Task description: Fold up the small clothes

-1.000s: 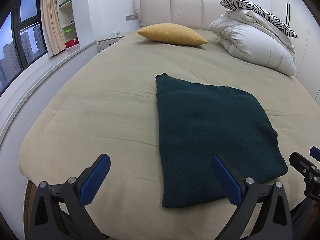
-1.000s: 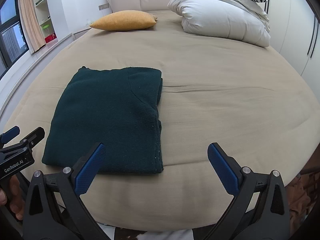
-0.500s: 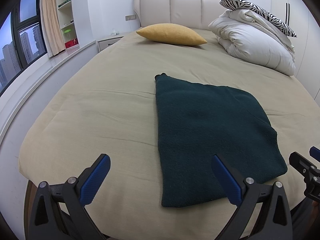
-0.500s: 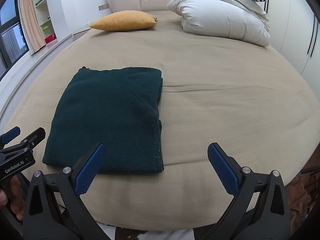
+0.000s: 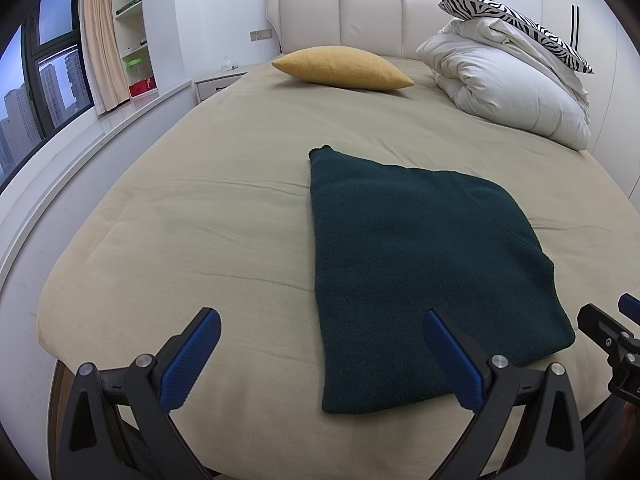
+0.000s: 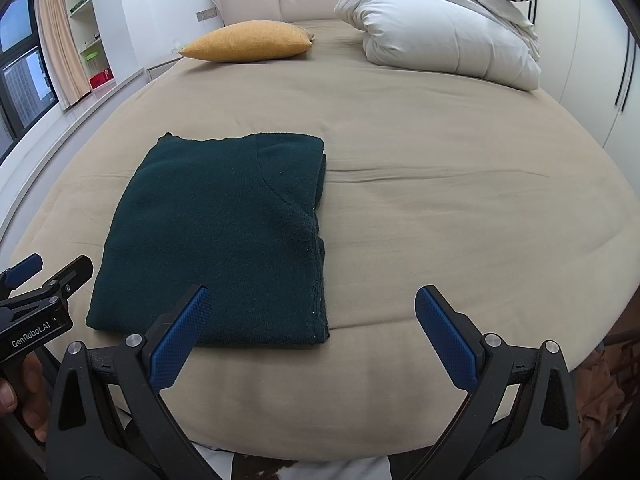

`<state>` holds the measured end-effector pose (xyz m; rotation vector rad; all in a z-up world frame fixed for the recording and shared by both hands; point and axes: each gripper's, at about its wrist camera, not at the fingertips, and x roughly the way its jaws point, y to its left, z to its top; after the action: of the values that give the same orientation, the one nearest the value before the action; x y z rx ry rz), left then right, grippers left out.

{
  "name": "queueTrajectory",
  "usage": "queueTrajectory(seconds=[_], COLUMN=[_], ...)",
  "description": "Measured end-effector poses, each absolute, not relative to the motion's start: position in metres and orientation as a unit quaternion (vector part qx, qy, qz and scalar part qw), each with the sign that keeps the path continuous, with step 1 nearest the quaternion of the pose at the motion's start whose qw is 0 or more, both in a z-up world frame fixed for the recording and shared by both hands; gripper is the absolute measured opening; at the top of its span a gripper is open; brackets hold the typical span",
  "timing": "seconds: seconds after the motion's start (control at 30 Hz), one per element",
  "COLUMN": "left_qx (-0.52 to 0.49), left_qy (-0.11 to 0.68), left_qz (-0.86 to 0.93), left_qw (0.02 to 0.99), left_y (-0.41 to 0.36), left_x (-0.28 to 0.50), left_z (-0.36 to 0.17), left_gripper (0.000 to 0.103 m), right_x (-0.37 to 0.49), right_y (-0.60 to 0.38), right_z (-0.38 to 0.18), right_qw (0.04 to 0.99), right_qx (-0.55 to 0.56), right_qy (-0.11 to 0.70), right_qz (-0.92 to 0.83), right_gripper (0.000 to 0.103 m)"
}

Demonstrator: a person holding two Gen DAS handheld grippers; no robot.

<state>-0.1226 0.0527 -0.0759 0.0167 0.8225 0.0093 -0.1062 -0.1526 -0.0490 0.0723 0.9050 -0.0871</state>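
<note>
A dark green knit garment [image 5: 416, 272] lies folded into a flat rectangle on the beige bed [image 5: 200, 208]; it also shows in the right wrist view [image 6: 224, 232]. My left gripper [image 5: 320, 356] is open and empty, held near the bed's front edge, its right finger over the garment's near edge. My right gripper [image 6: 312, 336] is open and empty, above the garment's near right corner. Each gripper shows at the edge of the other's view.
A yellow pillow [image 5: 340, 68] lies near the headboard. A white duvet [image 5: 508, 92] with a zebra-striped pillow [image 5: 516, 28] on top is piled at the back right. A window ledge [image 5: 80, 140] and shelves run along the left.
</note>
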Motion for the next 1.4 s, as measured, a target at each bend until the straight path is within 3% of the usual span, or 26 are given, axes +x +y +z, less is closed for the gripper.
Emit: queueTrajectory(seconds=[1.4], left_qx=[0.007], left_qy=[0.402], left_qz=[0.001], left_qw=[0.916], left_y=[0.0511], left_x=[-0.1237], left_z=[-0.0809], left_gripper=[0.103], right_x=[-0.1076], right_y=[-0.1487], right_z=[-0.0492], right_qw=[0.898], right_qx=[0.038], right_qy=[0.437], right_qz=[-0.042], right_gripper=[0.103])
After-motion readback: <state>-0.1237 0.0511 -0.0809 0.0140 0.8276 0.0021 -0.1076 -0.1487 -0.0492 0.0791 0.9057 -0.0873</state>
